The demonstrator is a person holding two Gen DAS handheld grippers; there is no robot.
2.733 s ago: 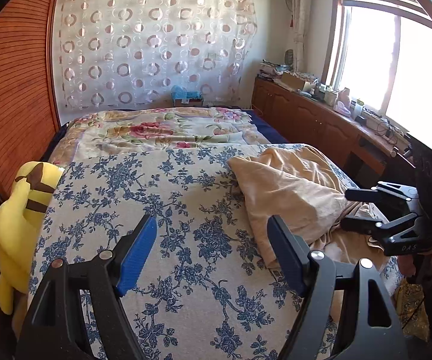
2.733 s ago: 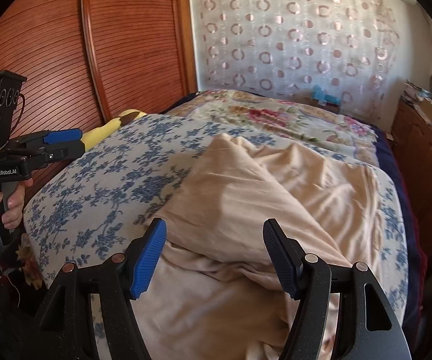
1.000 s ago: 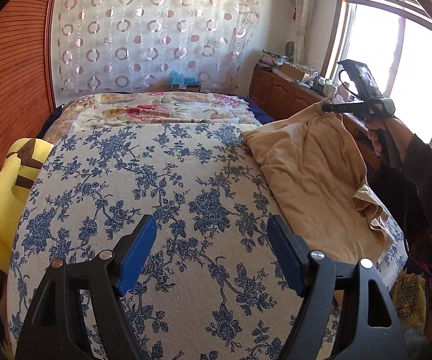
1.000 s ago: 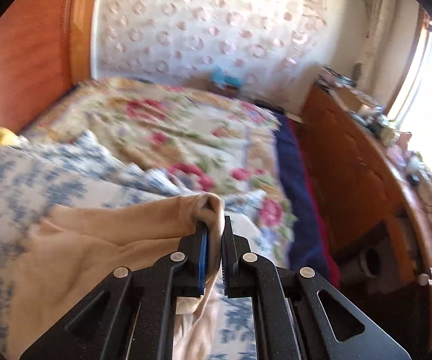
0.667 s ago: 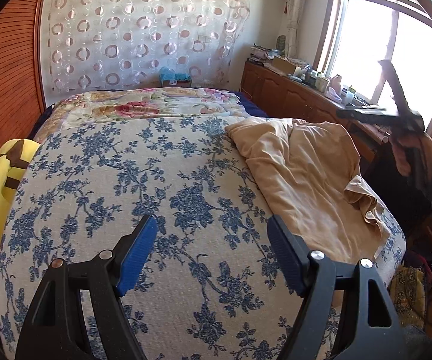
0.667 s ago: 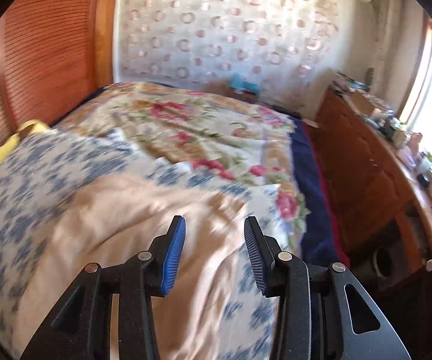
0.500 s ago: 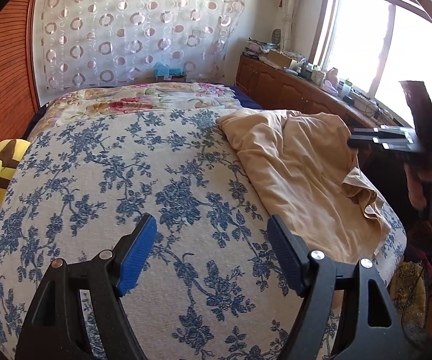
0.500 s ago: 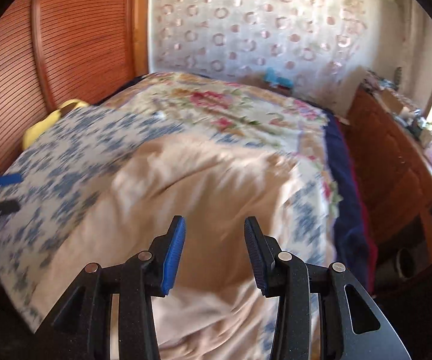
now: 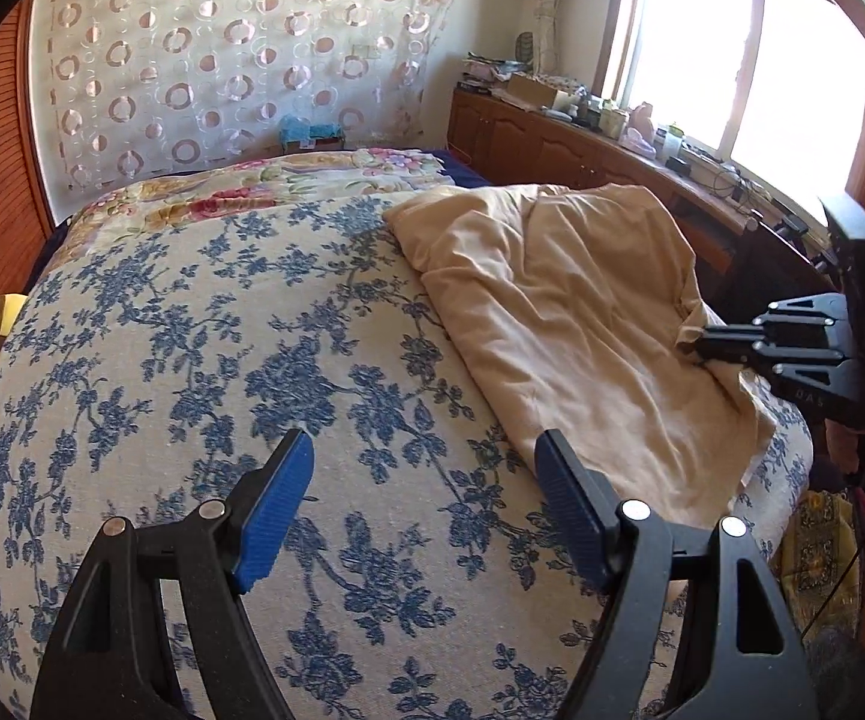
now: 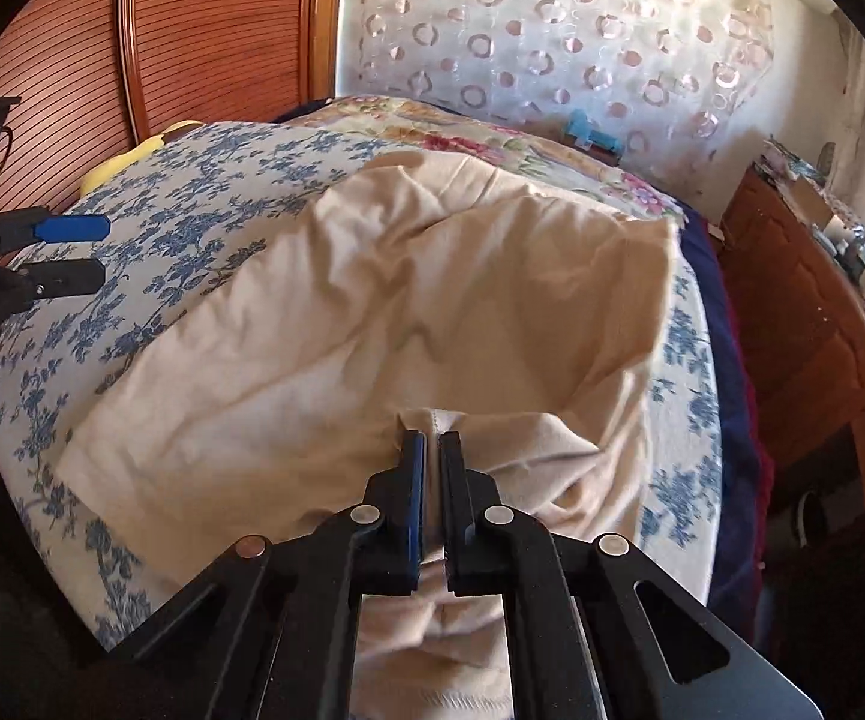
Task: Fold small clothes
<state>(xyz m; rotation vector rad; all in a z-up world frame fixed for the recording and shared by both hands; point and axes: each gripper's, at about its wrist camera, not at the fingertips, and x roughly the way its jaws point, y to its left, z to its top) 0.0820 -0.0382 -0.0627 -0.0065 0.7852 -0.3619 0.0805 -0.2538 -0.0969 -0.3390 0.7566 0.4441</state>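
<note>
Bed (image 9: 132, 360) fills both views, blue-flowered cover across it, a second rose-patterned quilt (image 9: 252, 186) beyond at 12 o'clock. The beige garment (image 10: 402, 300) lies rumpled over the bed's window side, from about 1 o'clock down to 4 o'clock in my left view, one edge trailing toward the bed's near corner. My right gripper (image 10: 431, 441) is pinched tight on a bunched hem at the garment's near edge, cloth visibly squeezed between the pads. My left gripper (image 9: 423, 468) hangs wide and empty over bare cover, well apart from the garment. Risks as I judge them: the pinch looks like more than one layer, so a pull could drag the whole heap instead of spreading it; with only one corner held, the cloth may twist or slide off the bed edge at 4 o'clock.
</note>
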